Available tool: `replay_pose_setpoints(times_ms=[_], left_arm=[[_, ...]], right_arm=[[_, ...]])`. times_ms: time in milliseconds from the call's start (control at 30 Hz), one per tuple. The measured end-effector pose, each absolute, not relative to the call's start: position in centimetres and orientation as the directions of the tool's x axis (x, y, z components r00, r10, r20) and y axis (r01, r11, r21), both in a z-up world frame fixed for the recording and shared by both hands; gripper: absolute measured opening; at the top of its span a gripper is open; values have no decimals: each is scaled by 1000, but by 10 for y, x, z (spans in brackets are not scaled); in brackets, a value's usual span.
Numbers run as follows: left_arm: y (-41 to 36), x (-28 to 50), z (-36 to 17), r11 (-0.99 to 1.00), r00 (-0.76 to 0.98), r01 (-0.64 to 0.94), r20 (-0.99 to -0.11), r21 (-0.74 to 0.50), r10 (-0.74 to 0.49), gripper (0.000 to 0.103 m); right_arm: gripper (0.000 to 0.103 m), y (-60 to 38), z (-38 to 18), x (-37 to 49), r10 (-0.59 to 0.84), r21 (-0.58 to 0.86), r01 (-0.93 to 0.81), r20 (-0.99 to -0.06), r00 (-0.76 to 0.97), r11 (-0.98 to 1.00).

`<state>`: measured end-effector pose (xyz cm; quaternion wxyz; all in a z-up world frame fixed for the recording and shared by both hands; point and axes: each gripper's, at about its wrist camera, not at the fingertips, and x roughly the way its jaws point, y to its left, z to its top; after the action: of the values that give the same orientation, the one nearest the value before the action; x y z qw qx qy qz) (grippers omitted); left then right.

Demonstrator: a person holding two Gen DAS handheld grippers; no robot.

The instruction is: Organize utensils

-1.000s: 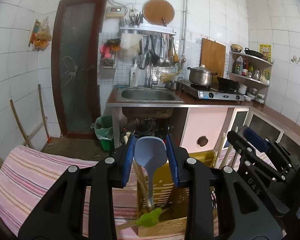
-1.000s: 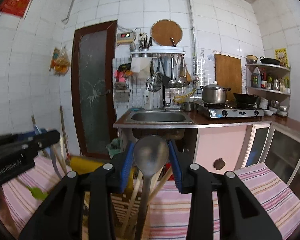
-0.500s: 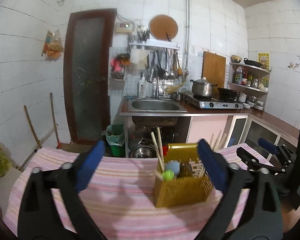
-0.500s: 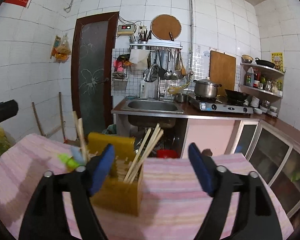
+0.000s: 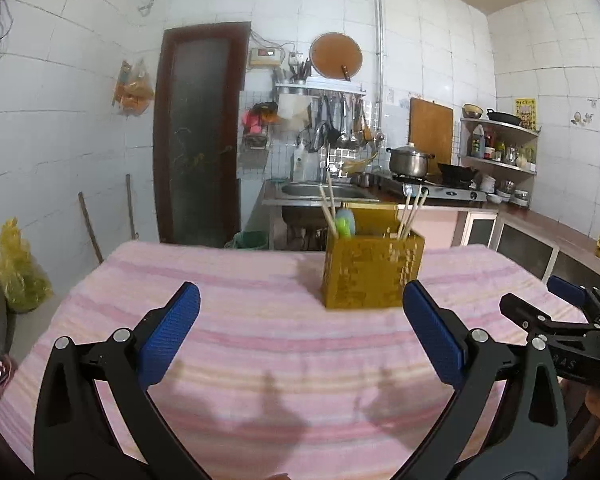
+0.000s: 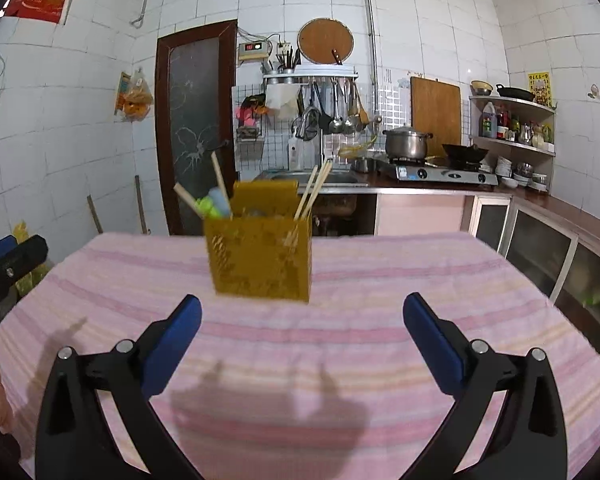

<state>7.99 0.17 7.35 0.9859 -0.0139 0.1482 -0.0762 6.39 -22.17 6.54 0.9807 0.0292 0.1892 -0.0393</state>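
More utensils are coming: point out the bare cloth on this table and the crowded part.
Bare striped tablecloth lies between the yellow utensil holder and both open grippers, left gripper, right gripper, and to either side of the holder. Crowded: inside the holder, with chopsticks and spoon handles.

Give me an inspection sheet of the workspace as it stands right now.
Surface: pink striped cloth covering the table.
Job's things: yellow perforated utensil holder upright on the cloth, holding wooden chopsticks and a green-and-blue plastic spoon.
Clutter: nothing seen on the cloth.
Grippers: left tool open, empty, jaws just opened; right tool open, empty, jaws just opened.
Cables: nothing seen on the table.
Surroundings: tiled kitchen, steel sink, steel pot on a stove.
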Motion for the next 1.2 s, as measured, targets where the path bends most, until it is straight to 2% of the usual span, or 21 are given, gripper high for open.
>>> replay_pose_setpoints(times_ms=[267,400,633,1200], left_arm=[[5,46,25,996,947,93,-308,2,-87,98],[7,40,14,996,956,92,-280,3,-88,98],[10,37,11,994,958,110,-264,-29,-113,98],[14,30,12,998,972,51,-227,-43,-59,98]], right_arm=[[99,-211,26,22,-111,23,128,-365,924,991],[99,-214,17,12,-128,46,153,-354,926,987],[99,-211,19,5,-137,26,153,-318,938,988],[99,-210,21,-5,-157,24,169,-274,949,985]])
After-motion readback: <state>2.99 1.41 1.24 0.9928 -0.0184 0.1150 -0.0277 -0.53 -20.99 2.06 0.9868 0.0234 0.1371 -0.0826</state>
